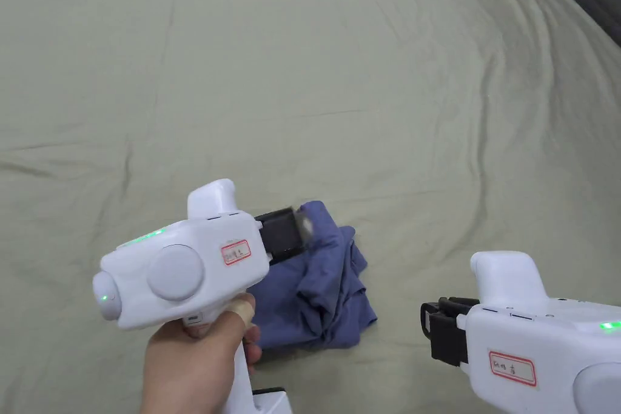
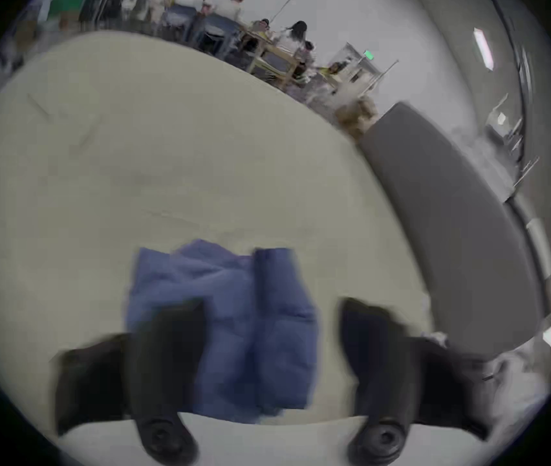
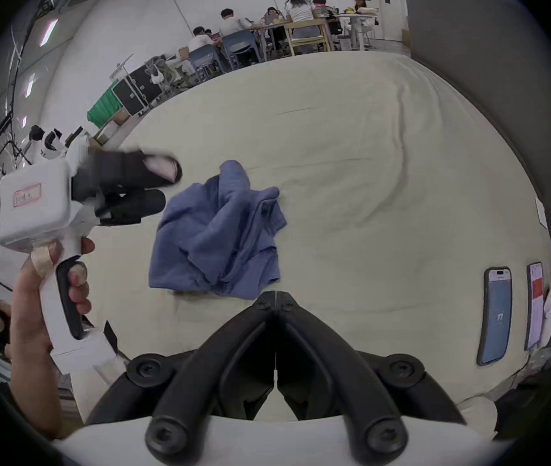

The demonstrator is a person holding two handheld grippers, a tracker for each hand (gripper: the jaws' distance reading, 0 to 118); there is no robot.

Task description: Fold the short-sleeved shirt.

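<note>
Jaws of the left gripper point(image 2: 270, 349) stand wide apart above the crumpled blue shirt point(image 1: 321, 288), holding nothing; the right gripper point(image 3: 276, 300) is closed, empty.

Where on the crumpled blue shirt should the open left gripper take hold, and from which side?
Probably the raised fold at the far end of the shirt, approached from the person's left, where the left gripper hovers with jaws apart. That ridge stands proud of the sheet, so it can be pinched alone.

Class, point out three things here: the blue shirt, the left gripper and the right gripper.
blue shirt point(image 1: 321, 294), head view, crumpled middle.
left gripper point(image 2: 270, 349), left gripper view, gap between open jaws.
right gripper point(image 3: 277, 297), right gripper view, closed tips.
</note>
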